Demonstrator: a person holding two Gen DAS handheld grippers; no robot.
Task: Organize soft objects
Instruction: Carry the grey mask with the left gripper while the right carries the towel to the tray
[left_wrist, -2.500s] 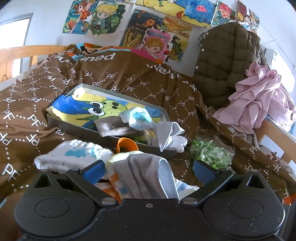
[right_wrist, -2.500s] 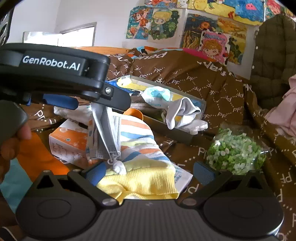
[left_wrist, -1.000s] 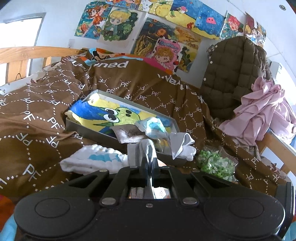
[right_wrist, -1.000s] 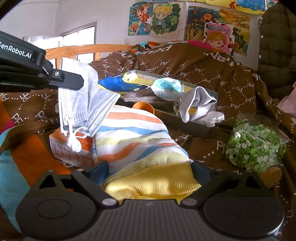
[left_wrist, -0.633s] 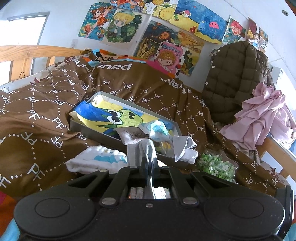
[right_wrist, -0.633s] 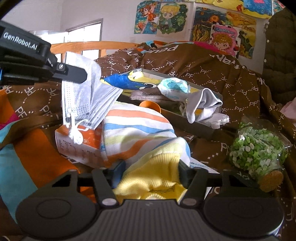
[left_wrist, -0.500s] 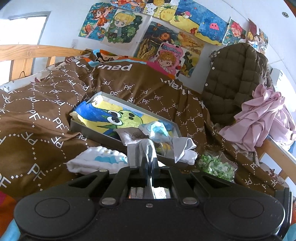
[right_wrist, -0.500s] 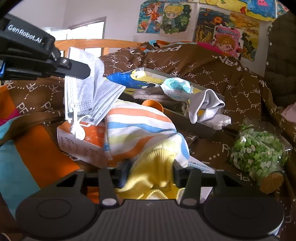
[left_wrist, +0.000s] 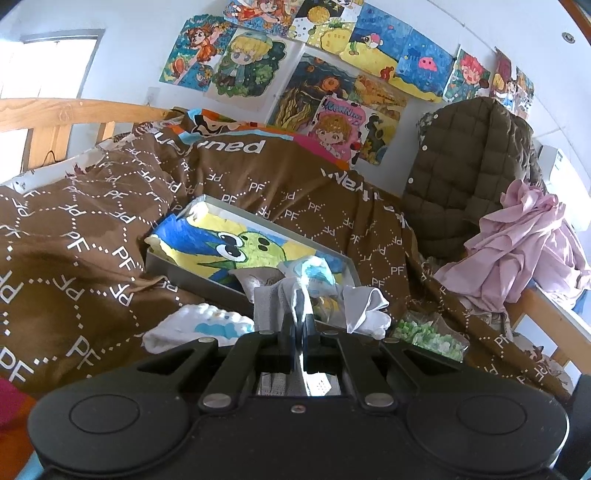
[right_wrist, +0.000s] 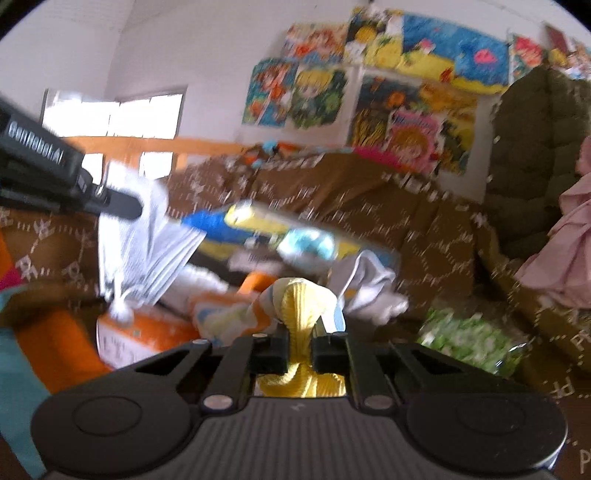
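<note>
My left gripper (left_wrist: 297, 326) is shut on a pleated grey face mask (left_wrist: 271, 301), held in front of the grey tray (left_wrist: 177, 271). In the right wrist view the same left gripper (right_wrist: 123, 205) comes in from the left, and the face mask (right_wrist: 147, 251) hangs from it by its ear loops. My right gripper (right_wrist: 300, 334) has its jaws closing tight on the yellow end of a striped sock (right_wrist: 301, 295), bunched up between the pads and lifted off the bed. The right wrist view is blurred.
The tray holds a cartoon cloth (left_wrist: 236, 247), a blue-white packet (left_wrist: 314, 269) and a grey sock (left_wrist: 364, 306) draped over its rim. A white patterned cloth (left_wrist: 199, 325), a bag of green pieces (left_wrist: 428, 334) and an orange box (right_wrist: 147, 332) lie nearby. Pink clothes (left_wrist: 524, 251) hang at right.
My right gripper went from wide open around the sock's yellow end to pinching it, and rose with it. The left gripper stayed shut on the mask, nearly still.
</note>
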